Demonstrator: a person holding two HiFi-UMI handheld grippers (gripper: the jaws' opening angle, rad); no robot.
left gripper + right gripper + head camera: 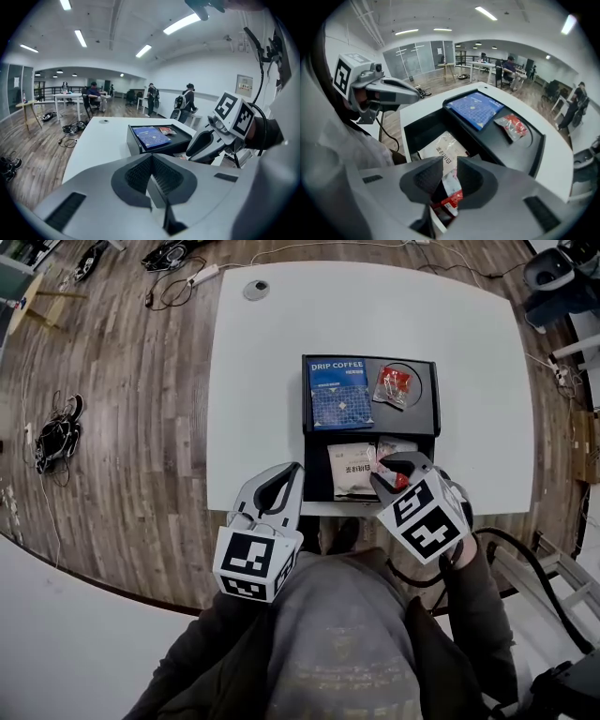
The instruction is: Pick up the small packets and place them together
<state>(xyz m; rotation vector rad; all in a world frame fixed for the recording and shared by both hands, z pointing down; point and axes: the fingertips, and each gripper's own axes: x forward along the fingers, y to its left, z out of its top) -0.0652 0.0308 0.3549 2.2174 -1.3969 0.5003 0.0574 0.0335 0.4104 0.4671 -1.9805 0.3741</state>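
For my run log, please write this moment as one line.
left gripper: shut, empty | right gripper: open, red-and-white packet between fingers, not pinched | place: near part of black box

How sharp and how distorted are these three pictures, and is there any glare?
Head view: evenly lit and sharp, no hard shadows on the table, though the floor bows at the edges. Left gripper view: strong fisheye, dark corners, ceiling lights blown out, left tool soft up close. Right gripper view: same fisheye and dark corners; box crisp.

Bright, even light from ceiling strip lights [180, 23]; soft shadows on the white desk [375, 315]; both gripper views bulge at dark edges.
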